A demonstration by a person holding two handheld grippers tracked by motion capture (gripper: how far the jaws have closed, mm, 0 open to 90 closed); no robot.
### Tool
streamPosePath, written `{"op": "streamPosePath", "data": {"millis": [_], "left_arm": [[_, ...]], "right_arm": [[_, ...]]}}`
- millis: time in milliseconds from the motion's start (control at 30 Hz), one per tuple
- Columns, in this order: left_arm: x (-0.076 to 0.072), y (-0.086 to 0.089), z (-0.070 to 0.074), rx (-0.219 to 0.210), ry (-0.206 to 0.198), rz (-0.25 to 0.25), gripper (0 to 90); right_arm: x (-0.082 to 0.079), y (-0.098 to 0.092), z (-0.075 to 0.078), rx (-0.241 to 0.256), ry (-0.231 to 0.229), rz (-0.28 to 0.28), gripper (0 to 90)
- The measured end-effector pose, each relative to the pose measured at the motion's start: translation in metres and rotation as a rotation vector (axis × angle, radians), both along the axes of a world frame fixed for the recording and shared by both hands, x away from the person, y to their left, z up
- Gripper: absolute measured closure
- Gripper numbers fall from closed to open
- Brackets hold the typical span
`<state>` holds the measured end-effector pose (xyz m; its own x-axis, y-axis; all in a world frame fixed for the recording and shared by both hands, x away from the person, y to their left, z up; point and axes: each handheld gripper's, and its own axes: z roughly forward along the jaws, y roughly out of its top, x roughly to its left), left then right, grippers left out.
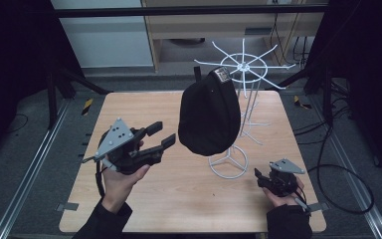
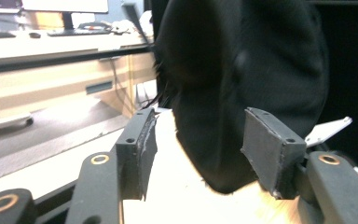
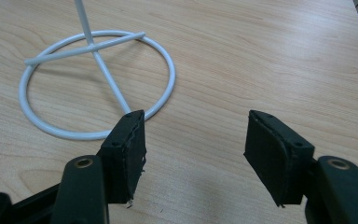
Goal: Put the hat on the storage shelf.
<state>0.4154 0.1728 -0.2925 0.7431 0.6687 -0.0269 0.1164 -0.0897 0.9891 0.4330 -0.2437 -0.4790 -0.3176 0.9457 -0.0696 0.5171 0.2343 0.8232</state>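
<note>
A black cap [image 1: 209,114] hangs from a spoke of the white wire rack [image 1: 242,67] near the table's middle. My left gripper [image 1: 160,135] is raised just left of the cap, open, its fingertips a short way from the fabric. In the left gripper view the cap [image 2: 242,84] bulges close ahead, its lower edge between the two pads [image 2: 140,144] without touching them. My right gripper [image 1: 261,178] rests low near the table's front right, open. The right gripper view has the rack's ring base [image 3: 98,84] just beyond the left pad [image 3: 128,149].
The wooden table [image 1: 144,109] has bare room at the left and front. The rack's ring base [image 1: 228,162] stands right of centre. Dark frame posts and cables [image 1: 338,169] lie on the floor to the right. A desk with a keyboard [image 2: 74,31] is far behind.
</note>
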Motion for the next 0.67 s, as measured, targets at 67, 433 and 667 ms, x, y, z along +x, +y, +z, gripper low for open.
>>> {"op": "streamPosePath", "data": {"millis": [67, 433, 667], "left_arm": [[-0.002, 0.009, -0.010, 0.006, 0.020, 0.026, 41.3], [0.007, 0.046, -0.087, 0.142, 0.165, 0.138, 36.7], [0.022, 0.075, -0.141, 0.227, 0.288, 0.243, 33.4]], "right_arm": [[0.000, 0.000, 0.000, 0.000, 0.000, -0.001, 37.6], [0.001, -0.001, -0.002, 0.001, 0.007, -0.015, 32.3], [0.002, 0.000, -0.004, -0.003, 0.015, -0.022, 29.5]]}}
